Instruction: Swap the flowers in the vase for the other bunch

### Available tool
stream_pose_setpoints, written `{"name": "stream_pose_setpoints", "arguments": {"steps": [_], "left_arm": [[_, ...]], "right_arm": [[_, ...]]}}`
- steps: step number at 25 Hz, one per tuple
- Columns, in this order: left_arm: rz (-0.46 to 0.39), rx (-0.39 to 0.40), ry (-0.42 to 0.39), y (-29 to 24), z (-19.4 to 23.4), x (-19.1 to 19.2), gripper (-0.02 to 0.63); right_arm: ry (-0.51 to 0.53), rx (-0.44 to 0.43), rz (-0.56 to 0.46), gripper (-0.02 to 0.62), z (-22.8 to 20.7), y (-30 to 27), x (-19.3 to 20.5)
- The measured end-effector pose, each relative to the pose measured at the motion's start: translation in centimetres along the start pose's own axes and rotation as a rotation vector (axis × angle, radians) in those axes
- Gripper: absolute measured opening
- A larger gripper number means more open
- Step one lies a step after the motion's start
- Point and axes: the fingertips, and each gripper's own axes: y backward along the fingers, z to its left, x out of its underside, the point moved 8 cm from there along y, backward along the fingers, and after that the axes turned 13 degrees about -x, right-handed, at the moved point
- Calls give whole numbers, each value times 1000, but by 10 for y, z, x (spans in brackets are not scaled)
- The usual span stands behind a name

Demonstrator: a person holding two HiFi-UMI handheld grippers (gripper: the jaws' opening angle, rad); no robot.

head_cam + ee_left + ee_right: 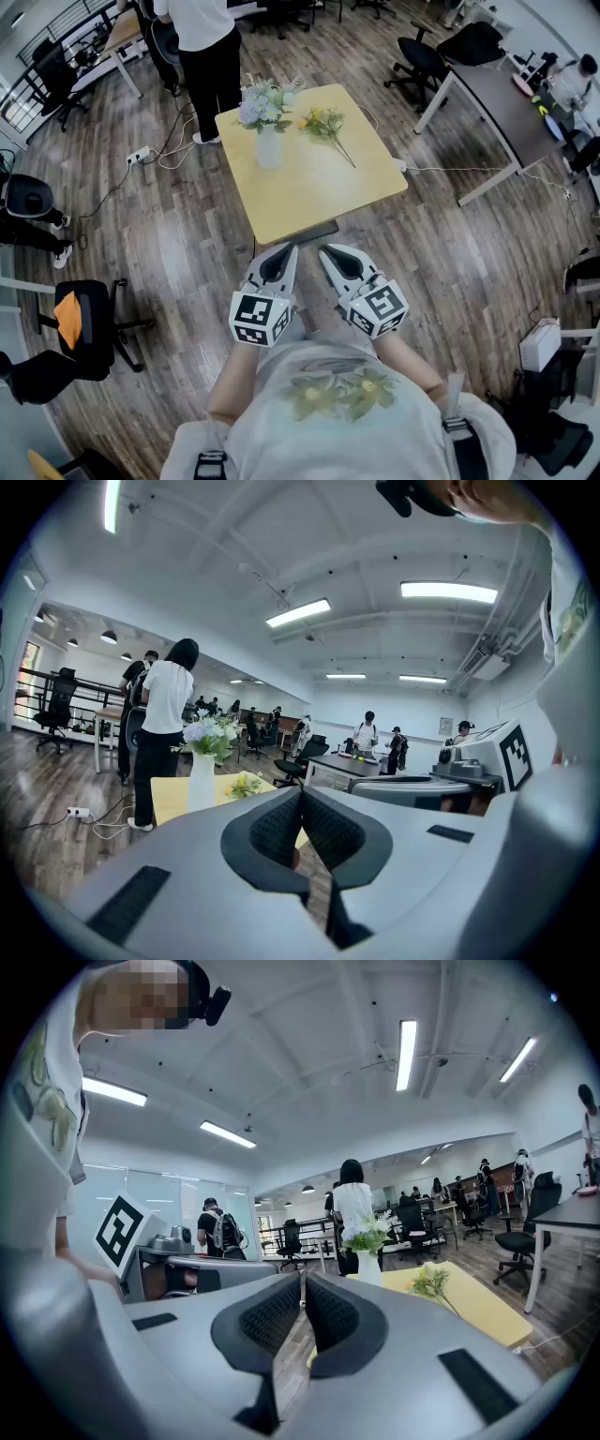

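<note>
Seen from above, a person stands at the near edge of a small square yellow surface point(314, 192), holding the left gripper point(285, 248) and the right gripper point(329, 250) close to the body, well short of anything on it; both pairs of fingers are closed together and hold nothing. Towards the far left corner stands a narrow white vase point(269, 148) with a bunch of pale blue and white flowers point(262, 101) in it; just to its right the other bunch point(323, 124), yellow and orange on thin stems, lies flat. A standing person point(204, 42) is close behind that corner.

Likely risks from here: the vase looks tall, slim and top-heavy, so pulling the flowers out at a slant, or with nothing steadying the vase, could tip it, and it sits near enough to the edge to fall; reaching in with the fingers closed could knock it rather than grasp the stems; the loose bunch has slender stems that could slip free, splay apart or be crushed under a hard squeeze; the bystander could be bumped.
</note>
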Motion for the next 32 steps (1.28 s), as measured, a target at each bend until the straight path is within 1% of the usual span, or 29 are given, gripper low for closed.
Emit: {"name": "stream_pose_setpoints", "arguments": {"steps": [4,8,13,15,18,20,24,28,32], "left_arm": [[-8,1,-6,-3,15,-3,15],[-7,11,-11,-5,30,-5,15],[-8,41,-10,-7,49,-6,15],[-6,52,4,-12,55,-6,15],[-7,75,33,-17,61,-8,15],[-8,83,35,-21,67,-10,15],[-15,113,56,-30,80,-13,15],[7,91,56,-47,102,-13,15],[22,77,59,-74,112,-16,15]], "right_arm": [[17,-4,-2,48,1,-16,-2],[43,30,6,49,4,-27,1],[28,60,-30,49,6,-37,3],[23,67,-40,49,3,-39,3],[9,72,-28,49,-5,-44,4],[-6,75,-17,49,-11,-50,5],[-16,70,-14,49,-23,-65,4],[-28,37,-22,49,-41,-90,0],[-18,-4,-20,49,-68,-107,-11]]}}
